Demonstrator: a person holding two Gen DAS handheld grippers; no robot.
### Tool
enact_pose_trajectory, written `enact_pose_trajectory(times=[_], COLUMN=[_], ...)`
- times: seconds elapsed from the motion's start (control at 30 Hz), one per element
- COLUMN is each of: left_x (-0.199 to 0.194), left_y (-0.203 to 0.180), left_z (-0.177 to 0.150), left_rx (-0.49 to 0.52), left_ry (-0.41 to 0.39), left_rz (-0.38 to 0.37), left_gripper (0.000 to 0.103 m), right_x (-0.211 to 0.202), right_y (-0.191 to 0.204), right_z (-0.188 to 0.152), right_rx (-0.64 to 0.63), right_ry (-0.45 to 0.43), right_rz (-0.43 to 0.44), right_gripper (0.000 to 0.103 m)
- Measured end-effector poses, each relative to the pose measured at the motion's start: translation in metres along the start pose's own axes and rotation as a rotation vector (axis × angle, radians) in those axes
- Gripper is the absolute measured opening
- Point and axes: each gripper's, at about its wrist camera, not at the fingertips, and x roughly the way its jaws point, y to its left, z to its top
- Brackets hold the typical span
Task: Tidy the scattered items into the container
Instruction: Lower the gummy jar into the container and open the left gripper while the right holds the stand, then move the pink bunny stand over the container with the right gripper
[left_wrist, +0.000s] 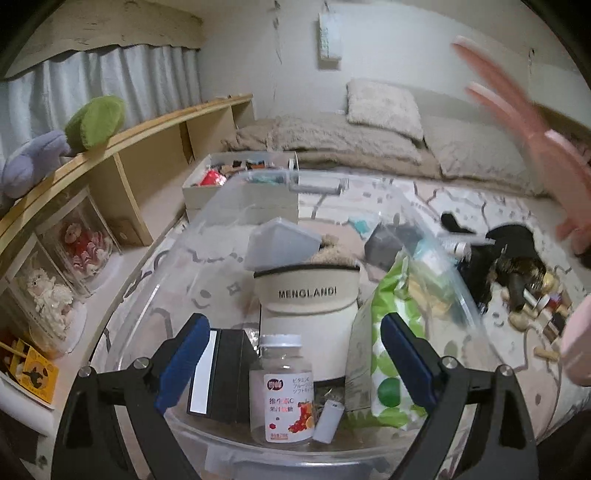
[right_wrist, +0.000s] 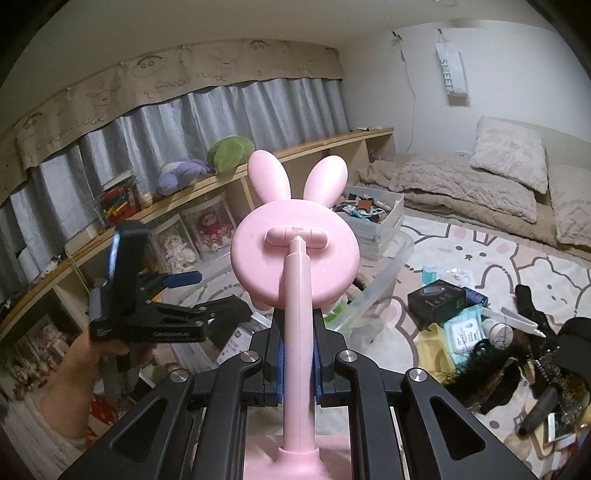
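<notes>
Jaws of the left gripper (left_wrist: 291, 363) gape over the container (left_wrist: 155, 280); only the right view shows right gripper (right_wrist: 299, 363) clamping the pink rabbit-eared stand (right_wrist: 295, 243).

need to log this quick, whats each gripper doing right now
left gripper: open, holding nothing, above the clear bin
right gripper: shut on the pink bunny mirror, by its stem

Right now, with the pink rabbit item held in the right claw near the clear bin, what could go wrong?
1. The right claw grips only the thin stem of the pink rabbit stand, so its heavy head may swing or slip.
2. The clear bin is already crowded around the cap and vitamin bottle; lowering the stand could knock the bottle over.
3. The open left claw hovers over the bin and may collide.
</notes>
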Motion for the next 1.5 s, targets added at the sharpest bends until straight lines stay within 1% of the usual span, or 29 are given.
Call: enact_pose_trajectory(times=[0.07, 0.2, 0.37, 0.4, 0.47, 0.53, 0.63, 0.73, 0.8, 0.83, 0.97, 1.1, 1.23, 1.3, 1.4, 1.5], left_x=[-0.008, -0.025, -0.048, -0.053, -0.062, -0.069, -0.075, -0.077, -0.075, -0.073, -0.066, -0.065, -0.063, -0.062, -0.061, -0.061], left_y=[0.002, 0.003, 0.013, 0.015, 0.016, 0.019, 0.032, 0.048, 0.062, 0.066, 0.078, 0.089, 0.100, 0.106, 0.117, 0.128], left_z=[0.002, 0.009, 0.019, 0.020, 0.021, 0.019, 0.013, 0.001, -0.008, -0.011, -0.018, -0.026, -0.033, -0.037, -0.042, -0.047], left_rx=[-0.017, -0.048, -0.149, -0.162, -0.176, -0.208, -0.294, -0.379, -0.432, -0.443, -0.444, -0.465, -0.491, -0.503, -0.532, -0.567], left_ry=[-0.034, -0.118, -0.245, -0.272, -0.335, -0.380, -0.423, -0.447, -0.455, -0.452, -0.444, -0.454, -0.458, -0.460, -0.464, -0.470], left_rz=[-0.001, 0.019, 0.009, 0.022, 0.094, 0.158, 0.181, 0.190, 0.175, 0.172, 0.179, 0.147, 0.136, 0.130, 0.124, 0.118], left_gripper=[0.095, 0.095, 0.095, 0.095, 0.095, 0.096, 0.098, 0.098, 0.098, 0.098, 0.098, 0.099, 0.098, 0.099, 0.099, 0.099], right_x=[0.006, 0.020, 0.047, 0.055, 0.071, 0.085, 0.104, 0.127, 0.140, 0.147, 0.176, 0.200, 0.226, 0.238, 0.249, 0.260], right_y=[0.000, 0.000, -0.003, -0.002, 0.000, 0.001, 0.007, 0.012, 0.014, 0.016, 0.025, 0.027, 0.025, 0.026, 0.029, 0.033], right_z=[0.006, 0.022, 0.038, 0.041, 0.046, 0.048, 0.052, 0.056, 0.058, 0.060, 0.067, 0.072, 0.076, 0.077, 0.081, 0.083], right_rx=[0.016, 0.052, 0.121, 0.132, 0.146, 0.161, 0.174, 0.200, 0.214, 0.214, 0.170, 0.124, 0.090, 0.046, -0.066, -0.215], right_ry=[0.002, -0.001, 0.019, 0.032, 0.056, 0.081, 0.112, 0.148, 0.172, 0.181, 0.228, 0.273, 0.332, 0.365, 0.399, 0.448], right_rz=[0.009, 0.020, 0.036, 0.034, 0.025, 0.019, 0.007, -0.002, -0.003, -0.006, -0.054, -0.111, -0.162, -0.180, -0.223, -0.264], right_gripper=[0.012, 0.012, 0.012, 0.012, 0.012, 0.012, 0.012, 0.012, 0.012, 0.012, 0.012, 0.012, 0.012, 0.012, 0.012, 0.012])
